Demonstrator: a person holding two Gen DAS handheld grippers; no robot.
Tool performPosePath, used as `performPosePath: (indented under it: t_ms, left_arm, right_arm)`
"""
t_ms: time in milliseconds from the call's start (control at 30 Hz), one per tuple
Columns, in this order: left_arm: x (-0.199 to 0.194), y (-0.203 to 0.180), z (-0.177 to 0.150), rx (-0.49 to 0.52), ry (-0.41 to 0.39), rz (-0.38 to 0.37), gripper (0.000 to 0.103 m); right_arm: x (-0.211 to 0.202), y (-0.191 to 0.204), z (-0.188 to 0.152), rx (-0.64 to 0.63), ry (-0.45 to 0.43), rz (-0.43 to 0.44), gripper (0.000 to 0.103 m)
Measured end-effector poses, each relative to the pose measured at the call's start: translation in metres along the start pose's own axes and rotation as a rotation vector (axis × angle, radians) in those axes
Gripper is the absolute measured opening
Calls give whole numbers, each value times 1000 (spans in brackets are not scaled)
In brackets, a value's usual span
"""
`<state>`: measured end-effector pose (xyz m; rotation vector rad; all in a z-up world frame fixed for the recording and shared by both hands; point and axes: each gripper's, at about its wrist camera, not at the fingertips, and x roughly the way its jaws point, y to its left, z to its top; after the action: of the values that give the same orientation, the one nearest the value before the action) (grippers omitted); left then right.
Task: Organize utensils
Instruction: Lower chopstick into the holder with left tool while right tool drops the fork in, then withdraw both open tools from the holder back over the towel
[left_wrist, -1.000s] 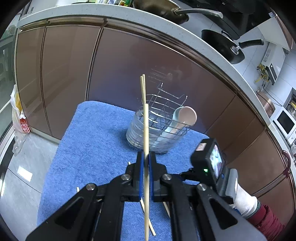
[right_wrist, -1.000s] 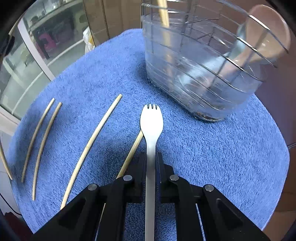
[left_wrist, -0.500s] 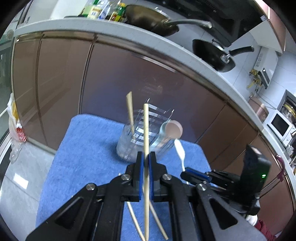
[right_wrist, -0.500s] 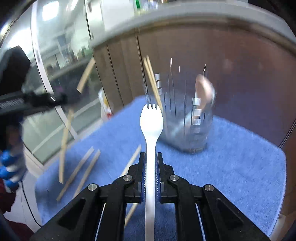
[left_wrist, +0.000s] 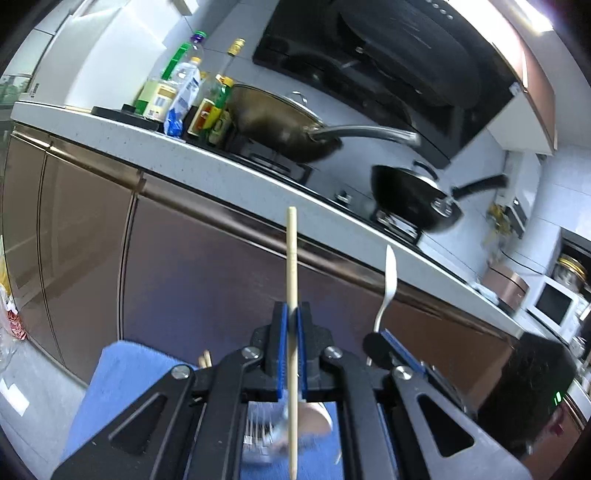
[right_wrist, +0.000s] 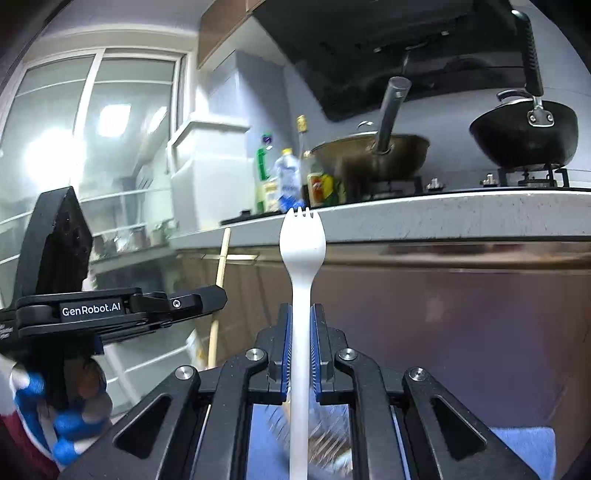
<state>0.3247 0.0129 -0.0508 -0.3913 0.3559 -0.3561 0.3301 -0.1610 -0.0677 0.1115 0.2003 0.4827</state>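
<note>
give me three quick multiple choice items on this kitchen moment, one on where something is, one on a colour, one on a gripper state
1. Where is the black pan?
A. on the stove burner on the counter
B. on the blue towel
C. on the floor

2. What colour is the spork?
A. red
B. white
C. black

3. How does the left gripper stand?
A. wide open and empty
B. shut on a spoon
C. shut on the chopstick

Answers:
1 A, it sits on the burner grate above the counter edge.
2 B, its tined head and handle show white between the right gripper pads.
3 C, the blue pads press on the upright wooden stick.
</note>
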Motion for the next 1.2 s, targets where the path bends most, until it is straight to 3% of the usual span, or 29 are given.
performPosePath:
  t_ms: [267,433,533,633,833,967,1067,1200]
  left_arm:
    - [49,10,-19,69,-135,164,5]
    - [65,13,-55,138,-128,197,5]
    - [63,11,-70,162,-125,196,7]
    - [53,10,-74,162,-122,194,7]
    - [12,10,-65,160,-107,197,7]
    - [-21,8,-62,169,-75,192,13]
    - [-44,8,-66,159,-33,195,24]
    - [-71,7,-75,146,5,205,25]
  right_arm:
    - [46,-6,-37,-76,-43,-113,9]
    - [42,-19,-69,-78,-25,-175,10]
    - [28,-18,-80,-109,0,-188,19]
    - [12,-20,-81,-97,8,-199,29]
    - [-25,-24,-73,-51,25,-226,31]
    - [-51,-24,-68,-10,55,-226,36]
    - [-68,-18,-69,10,91,-220,36]
    - [-89,-9,-76,13,133,-207,38]
